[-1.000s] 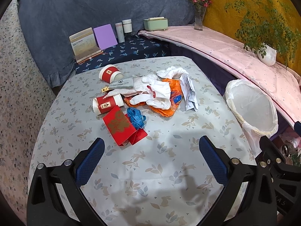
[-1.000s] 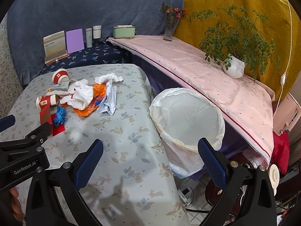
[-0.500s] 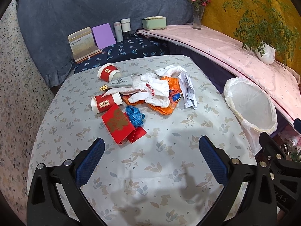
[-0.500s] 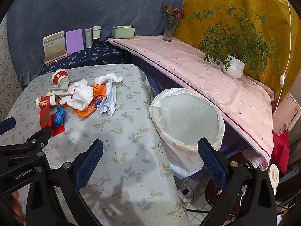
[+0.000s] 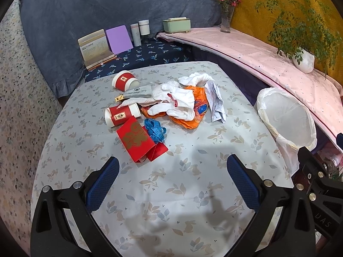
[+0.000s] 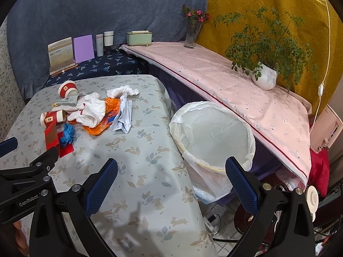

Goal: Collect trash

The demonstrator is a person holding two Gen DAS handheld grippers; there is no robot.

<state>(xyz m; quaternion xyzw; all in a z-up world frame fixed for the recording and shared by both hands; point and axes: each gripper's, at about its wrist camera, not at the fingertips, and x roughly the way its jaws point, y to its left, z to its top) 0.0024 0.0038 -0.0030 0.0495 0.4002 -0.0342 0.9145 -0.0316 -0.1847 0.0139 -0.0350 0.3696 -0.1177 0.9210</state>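
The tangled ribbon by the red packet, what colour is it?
Blue ribbon; the left wrist view shows it best.

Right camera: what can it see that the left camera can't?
Only the right wrist view shows the white cord on the yellow wall, the pink box and the floor under the bin. Only the left wrist view shows the speckled wall left of the table. Both show the lined bin, the trash pile, both paper cups, the red envelope and the potted plant.
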